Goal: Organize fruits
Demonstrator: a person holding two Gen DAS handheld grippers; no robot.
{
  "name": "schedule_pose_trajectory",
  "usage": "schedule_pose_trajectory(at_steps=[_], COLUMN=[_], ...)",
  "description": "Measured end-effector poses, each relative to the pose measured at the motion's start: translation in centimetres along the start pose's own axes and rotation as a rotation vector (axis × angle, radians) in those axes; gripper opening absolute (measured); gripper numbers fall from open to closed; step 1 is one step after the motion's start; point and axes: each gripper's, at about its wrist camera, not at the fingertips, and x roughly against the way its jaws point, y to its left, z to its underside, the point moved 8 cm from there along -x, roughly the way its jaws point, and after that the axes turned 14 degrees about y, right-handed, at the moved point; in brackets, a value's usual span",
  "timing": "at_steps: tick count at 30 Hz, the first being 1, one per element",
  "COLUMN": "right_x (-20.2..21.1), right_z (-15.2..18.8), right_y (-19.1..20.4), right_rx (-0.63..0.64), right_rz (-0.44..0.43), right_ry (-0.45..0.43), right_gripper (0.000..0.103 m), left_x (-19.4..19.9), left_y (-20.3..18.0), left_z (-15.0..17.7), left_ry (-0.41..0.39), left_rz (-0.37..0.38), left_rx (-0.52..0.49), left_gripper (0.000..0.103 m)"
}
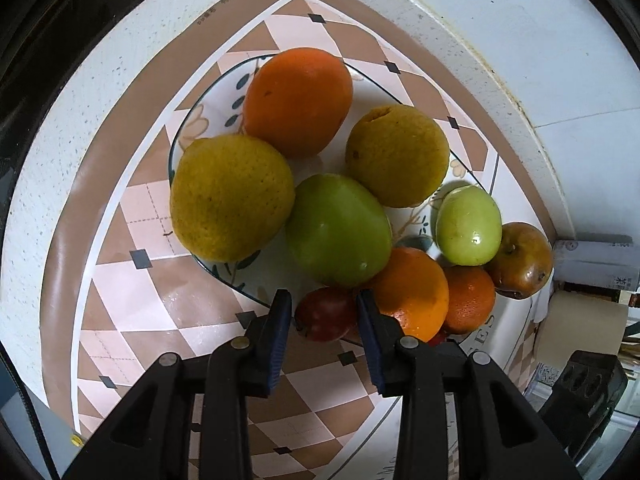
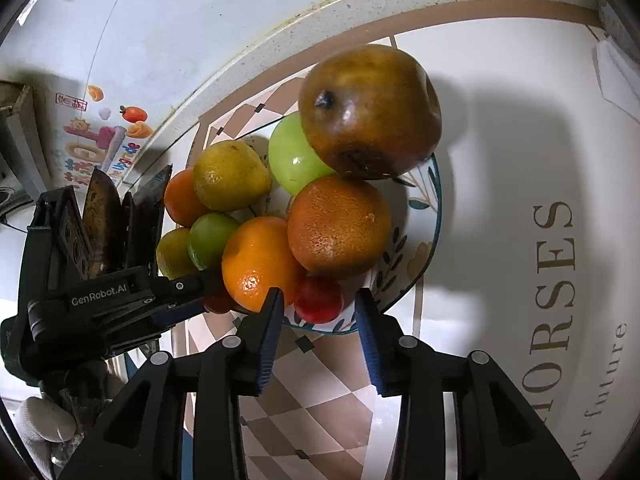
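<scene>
1. My left gripper points steeply down over the near edge of a flower-patterned plate; its blue-padded fingers stand slightly apart, either side of a small red fruit, and I cannot tell whether the pads touch it.
2. My right gripper hangs over the same plate from the other side, fingers parted and holding nothing; a small red fruit lies just beyond the gap between them.
3. The fruits are heaped together on the plate: in the left view a large orange at the far rim, two yellow-green citrus and, a big green fruit in the middle, and a smaller green one to the right.
4. Nearer on the right sit two more oranges and, with a brown, bruised apple at the right rim.
5. The plate rests on a surface covered by a pink-and-brown diamond-patterned mat.
6. A white wall rises behind the surface.
</scene>
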Motion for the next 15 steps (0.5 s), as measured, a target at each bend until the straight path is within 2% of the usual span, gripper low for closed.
schedule_pose_trajectory(at_steps=[4, 7, 8, 10, 11, 12, 15], right_x=[1.1, 2.1, 2.4, 3.2, 3.7, 4.2, 5.5], right_z=[0.4, 0.9, 1.0, 1.3, 1.5, 1.7, 2.5], right_y=[0.3, 0.1, 0.1, 0.1, 0.2, 0.4, 1.1], right_rx=[0.005, 0.02, 0.026, 0.038, 0.044, 0.051, 0.063], right_rz=[0.049, 0.152, 0.188, 0.268, 0.303, 0.338, 0.408], right_ry=[-0.02, -0.032, -0.039, -0.057, -0.067, -0.078, -0.119], right_gripper=[0.075, 0.086, 0.089, 0.094, 0.094, 0.094, 0.097], left_x=[0.6, 1.4, 1.8, 2.4, 2.7, 3.0, 3.8], left_y=[0.1, 0.2, 0.3, 0.3, 0.3, 0.4, 0.5], left_z=[0.2, 0.8, 1.2, 1.8, 2.2, 2.5, 3.7], left_ry=[-0.008, -0.028, -0.039, -0.058, -0.069, -0.078, -0.103], left_rz=[-0.019, -0.061, -0.098, -0.165, -0.187, -0.202, -0.262], left_rx=[-0.003, -0.034, -0.059, -0.105, -0.124, -0.142, -0.198], left_gripper=[0.037, 0.044, 0.046, 0.064, 0.081, 0.09, 0.092])
